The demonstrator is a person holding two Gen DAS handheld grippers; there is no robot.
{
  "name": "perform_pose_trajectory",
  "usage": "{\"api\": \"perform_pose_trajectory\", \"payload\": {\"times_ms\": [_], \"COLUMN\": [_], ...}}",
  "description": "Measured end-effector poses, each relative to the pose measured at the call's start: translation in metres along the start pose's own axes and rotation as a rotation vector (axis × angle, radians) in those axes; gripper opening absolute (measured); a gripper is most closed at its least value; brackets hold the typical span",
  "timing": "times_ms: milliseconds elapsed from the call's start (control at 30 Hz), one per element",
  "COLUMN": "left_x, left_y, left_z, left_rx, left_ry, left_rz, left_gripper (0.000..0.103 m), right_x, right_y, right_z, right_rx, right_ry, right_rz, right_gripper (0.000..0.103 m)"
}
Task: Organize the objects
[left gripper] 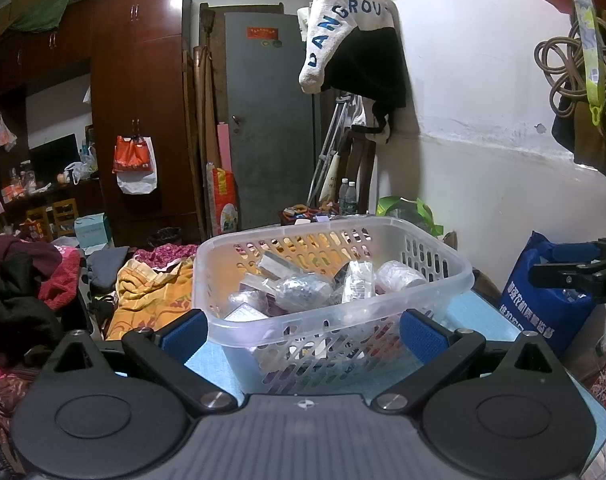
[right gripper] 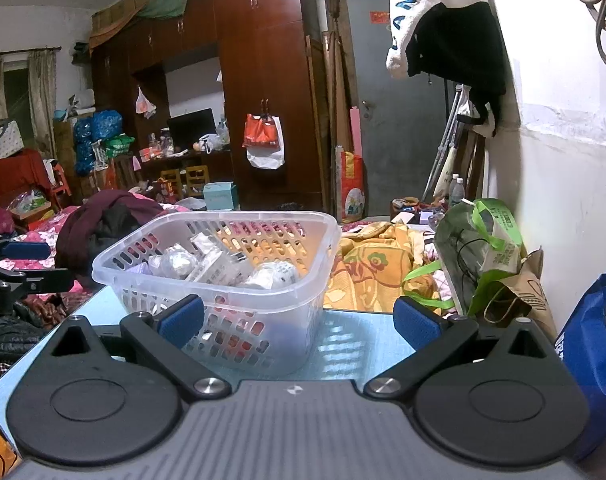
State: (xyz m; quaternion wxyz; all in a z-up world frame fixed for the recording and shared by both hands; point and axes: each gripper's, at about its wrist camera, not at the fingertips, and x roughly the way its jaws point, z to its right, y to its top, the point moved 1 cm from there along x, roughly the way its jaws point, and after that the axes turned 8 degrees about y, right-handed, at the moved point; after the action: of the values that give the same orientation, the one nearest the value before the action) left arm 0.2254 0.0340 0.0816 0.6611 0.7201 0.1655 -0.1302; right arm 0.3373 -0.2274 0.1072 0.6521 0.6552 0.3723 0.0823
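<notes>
Cluttered bedroom behind, light-blue table (right gripper: 355,344) bare but for the clear basket (left gripper: 335,280) at frame centre, already filled with wrapped packets (left gripper: 303,292); left gripper (left gripper: 303,330) and right gripper (right gripper: 299,318) both gape empty, so sorting appears largely finished.

The basket (left gripper: 335,280) hides its lower contents behind the perforated wall; the plastic-wrapped packets (left gripper: 303,290) inside are too blurred to identify. The blue bag (right gripper: 595,344) is cut off by the right edge.
</notes>
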Motion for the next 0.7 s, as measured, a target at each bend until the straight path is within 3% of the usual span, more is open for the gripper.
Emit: {"api": "perform_pose_trajectory", "payload": {"times_ms": [700], "left_x": [0.0018], "left_y": [-0.0018], "left_z": [0.0035], "left_rx": [-0.003], "left_ry": [-0.007], "left_rz": [-0.003], "left_gripper": [0.103], "right_x": [0.0007], "right_y": [-0.0009], "right_z": [-0.0026], "right_rx": [-0.009], "right_ry": [0.002], "right_rz": [-0.007], "right_gripper": [0.103]}}
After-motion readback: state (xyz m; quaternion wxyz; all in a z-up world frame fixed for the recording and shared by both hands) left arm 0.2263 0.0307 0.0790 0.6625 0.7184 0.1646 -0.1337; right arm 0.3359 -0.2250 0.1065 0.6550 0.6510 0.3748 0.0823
